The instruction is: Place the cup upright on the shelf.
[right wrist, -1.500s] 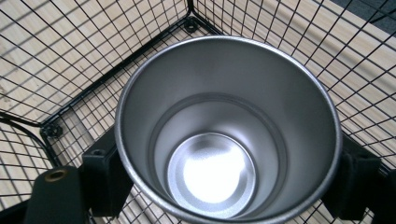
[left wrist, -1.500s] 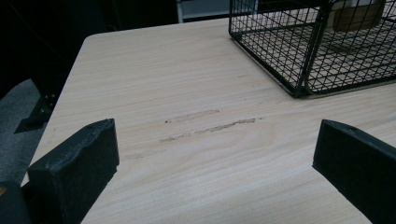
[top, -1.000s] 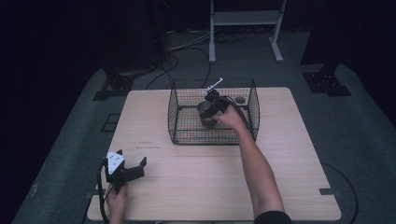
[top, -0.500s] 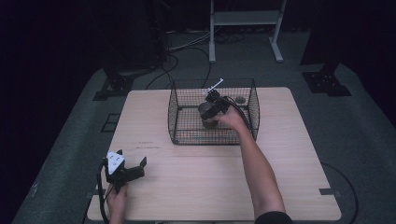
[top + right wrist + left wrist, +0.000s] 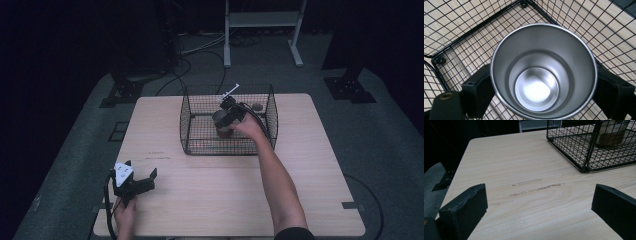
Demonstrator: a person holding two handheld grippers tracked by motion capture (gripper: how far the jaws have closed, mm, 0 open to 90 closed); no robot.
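Gripping a metal cup point(image 5: 543, 72), the right gripper point(image 5: 544, 92) has its two black jaws pressed on opposite sides of the cup wall, mouth up, empty inside. Cup sits inside the wire basket point(image 5: 195, 127), low over the mesh floor; can't tell if the base touches it. From the high view the cup point(image 5: 222, 121) is right of the basket's middle, with the right gripper point(image 5: 231, 114) and the hand behind it reaching over the near rim.

Change over the last second: barely any. Cup and right hand have held almost the same spot in the basket, maybe a slight settle toward the floor. Reads as a placement close to done, or a pick not yet lifted; release or lift is the likely next call.

A small dark item point(image 5: 256, 106) lies at the basket's far right corner, apart from the cup.

Left gripper point(image 5: 131, 181) rests on the table point(image 5: 310, 165) at the near left, unmoved, jaws spread wide, nothing between them, well apart from the basket.
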